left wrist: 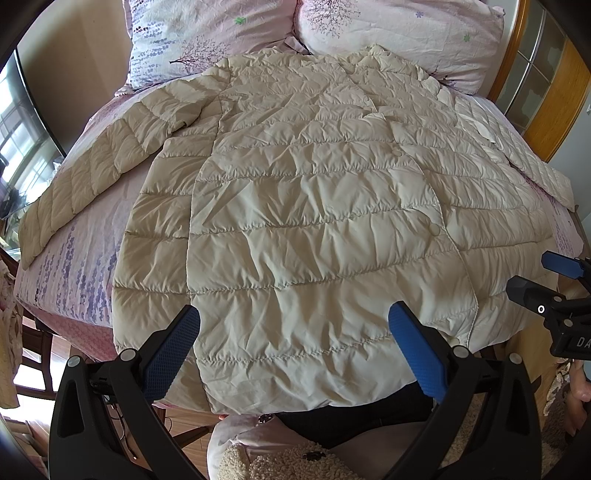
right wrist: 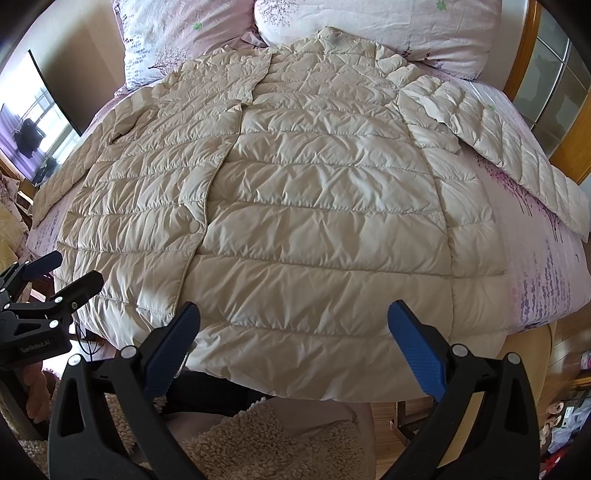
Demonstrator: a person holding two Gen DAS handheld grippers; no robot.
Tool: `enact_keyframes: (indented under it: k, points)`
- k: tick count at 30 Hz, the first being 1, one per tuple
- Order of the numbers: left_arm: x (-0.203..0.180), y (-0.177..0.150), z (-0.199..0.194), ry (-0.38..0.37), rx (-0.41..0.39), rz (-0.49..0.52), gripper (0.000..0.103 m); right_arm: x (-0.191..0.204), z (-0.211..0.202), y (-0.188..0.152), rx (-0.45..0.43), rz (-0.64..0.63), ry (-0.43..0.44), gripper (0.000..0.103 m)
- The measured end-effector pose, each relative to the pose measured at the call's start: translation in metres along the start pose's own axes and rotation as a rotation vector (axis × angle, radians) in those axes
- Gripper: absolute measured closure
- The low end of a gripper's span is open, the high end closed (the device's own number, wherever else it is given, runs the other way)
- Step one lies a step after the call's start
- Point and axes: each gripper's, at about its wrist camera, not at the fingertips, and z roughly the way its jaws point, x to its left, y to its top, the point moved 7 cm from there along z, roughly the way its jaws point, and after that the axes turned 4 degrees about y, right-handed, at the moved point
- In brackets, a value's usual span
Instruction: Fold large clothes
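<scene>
A cream quilted down coat [left wrist: 303,206] lies spread flat, front up, on the bed, collar toward the pillows and hem at the near edge. Its left sleeve [left wrist: 92,173] stretches out to the left; its right sleeve [right wrist: 509,147] runs out to the right. My left gripper [left wrist: 295,332] hovers open above the hem, blue pads wide apart, touching nothing. My right gripper [right wrist: 293,332] is likewise open above the hem of the coat [right wrist: 295,206], farther right. Each gripper shows at the edge of the other's view: the right one [left wrist: 554,284] and the left one [right wrist: 59,273].
The bed has a pink floral sheet [left wrist: 74,266] and two matching pillows [left wrist: 399,33] at its head. A dark TV screen [right wrist: 40,122] stands at the left, a wooden-framed door [left wrist: 546,85] at the right. A person's fleecy clothing [right wrist: 258,439] is below the grippers.
</scene>
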Motion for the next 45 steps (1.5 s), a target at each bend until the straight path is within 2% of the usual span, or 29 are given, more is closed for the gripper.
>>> enact_keyframes:
  k: [24, 33, 36, 39, 41, 45]
  points:
    - [0.000, 0.003, 0.000, 0.003, -0.002, 0.001, 0.001, -0.003, 0.002, 0.004, -0.028, 0.048, 0.036, 0.002]
    - [0.005, 0.022, 0.010, 0.010, -0.013, 0.004, 0.001, -0.008, 0.007, 0.012, -0.038, 0.071, 0.054, 0.002]
    - [0.003, 0.023, 0.014, -0.033, -0.003, 0.000, 0.001, -0.012, 0.008, 0.018, -0.068, 0.080, 0.075, 0.002]
    - [0.002, 0.028, 0.016, -0.069, -0.009, 0.000, 0.001, -0.021, 0.006, 0.030, -0.134, 0.104, 0.136, 0.002]
    - [0.001, 0.032, 0.016, -0.089, -0.018, 0.000, 0.001, -0.038, 0.005, 0.041, -0.188, 0.163, 0.201, 0.002]
    - [0.003, 0.044, 0.019, -0.128, -0.032, -0.003, 0.001, -0.084, -0.002, 0.059, -0.268, 0.281, 0.205, 0.002]
